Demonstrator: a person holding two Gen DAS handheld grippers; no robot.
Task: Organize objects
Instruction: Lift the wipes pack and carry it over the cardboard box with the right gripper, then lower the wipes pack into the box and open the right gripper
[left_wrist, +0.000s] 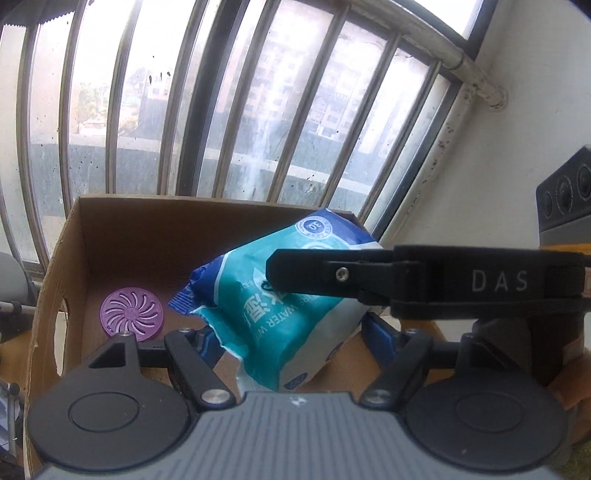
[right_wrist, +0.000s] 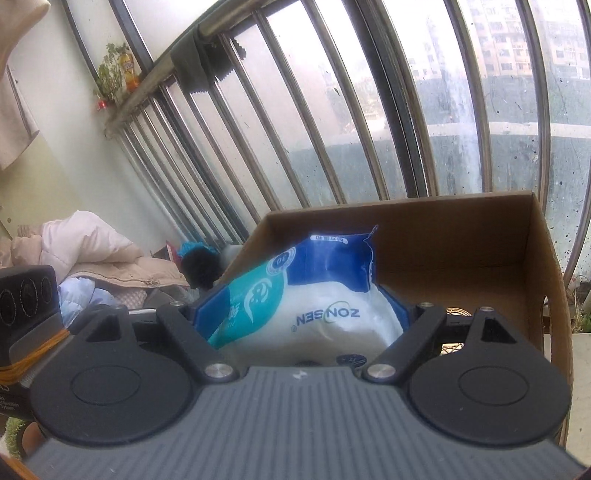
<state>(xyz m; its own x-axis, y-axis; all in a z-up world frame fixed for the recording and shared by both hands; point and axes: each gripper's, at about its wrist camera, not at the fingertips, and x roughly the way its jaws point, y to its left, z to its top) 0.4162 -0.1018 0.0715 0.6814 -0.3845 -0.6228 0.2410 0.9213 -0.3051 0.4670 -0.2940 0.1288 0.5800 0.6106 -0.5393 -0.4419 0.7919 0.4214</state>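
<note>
A teal, blue and white pack of wet wipes (left_wrist: 273, 302) is held over an open cardboard box (left_wrist: 147, 236). My left gripper (left_wrist: 291, 343) is closed on the pack's near end, its blue pads against both sides. My right gripper (right_wrist: 303, 325) is also shut on the same pack (right_wrist: 317, 295), and its black finger (left_wrist: 317, 277) crosses over the pack in the left wrist view. A purple round vented disc (left_wrist: 132, 314) lies on the box floor at the left. The box (right_wrist: 480, 236) also shows in the right wrist view.
A barred window (left_wrist: 258, 110) with a steel rail stands right behind the box. A white wall (left_wrist: 517, 147) is at the right. Piled bedding and clothes (right_wrist: 92, 258) lie left of the box. A gold mesh object (right_wrist: 458, 314) shows in the box.
</note>
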